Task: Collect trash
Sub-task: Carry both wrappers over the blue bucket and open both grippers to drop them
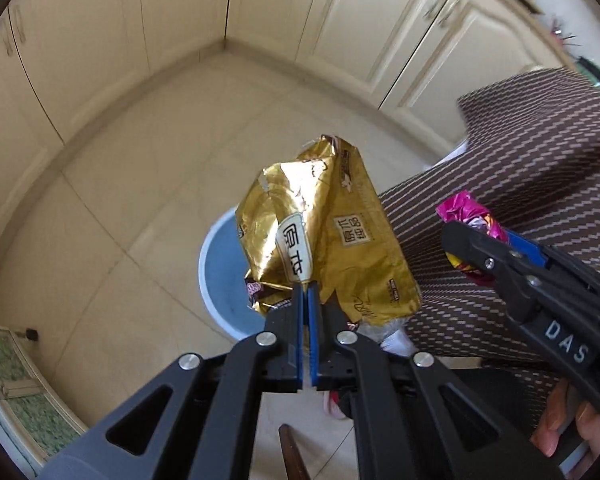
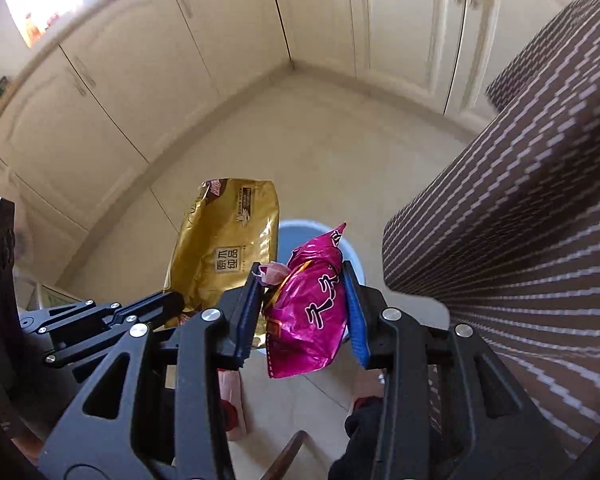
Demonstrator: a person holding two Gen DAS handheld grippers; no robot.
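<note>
Gold foil is filling the middle of the left wrist view: the left gripper (image 1: pixel 308 292) is pinching a crumpled gold bag (image 1: pixel 332 236) by its lower edge, its 2 blue pads pressed nearly together on the foil. The bag is standing up from the jaws toward 12 o'clock and is hanging in the air over a blue bin (image 1: pixel 224 276), which is sitting on the tiled floor (image 1: pixel 148 184) and peeking out at 9 o'clock of the bag.

At 3 o'clock in the same view the right gripper (image 1: pixel 466 246) is reaching in from the edge, clamping a pink wrapper (image 1: pixel 466 210).

From the right wrist view, the right gripper (image 2: pixel 302 276) is squeezing that pink wrapper (image 2: pixel 312 308) between its 2 blue pads, with the jaws held partly apart by the crumpled bulk. The bin (image 2: pixel 300 230) is showing just beyond the wrapper at 12 o'clock. The gold bag (image 2: pixel 228 244) is hanging at 10 o'clock of the wrapper, just beside it, with the left gripper (image 2: pixel 172 300) holding it from below.

Brown striped fabric (image 2: pixel 520 220) is covering the 3 o'clock side, and cream cabinets (image 2: pixel 160 80) are lining the floor's far edges.
</note>
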